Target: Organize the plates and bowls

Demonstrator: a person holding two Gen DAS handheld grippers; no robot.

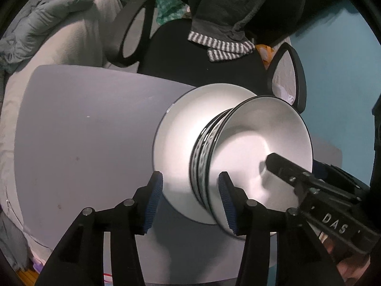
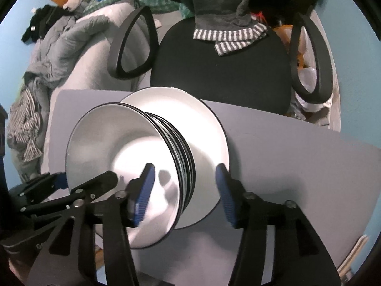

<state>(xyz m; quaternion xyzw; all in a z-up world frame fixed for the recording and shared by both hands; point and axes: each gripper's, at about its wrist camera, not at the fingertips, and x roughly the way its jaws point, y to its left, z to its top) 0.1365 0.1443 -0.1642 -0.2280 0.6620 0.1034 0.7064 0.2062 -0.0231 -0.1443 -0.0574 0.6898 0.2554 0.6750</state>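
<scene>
A stack of black-patterned bowls with white insides stands on a white plate on the grey table. My left gripper is open, its blue pads on either side of the bowls' near wall. My right gripper is open too, straddling the bowl rim, one blue pad inside the top bowl and one over the plate. The right gripper's finger shows in the left wrist view inside the bowl.
A black office chair with a striped grey garment stands behind the table. A bed with grey bedding lies at the left. Blue floor shows to the right.
</scene>
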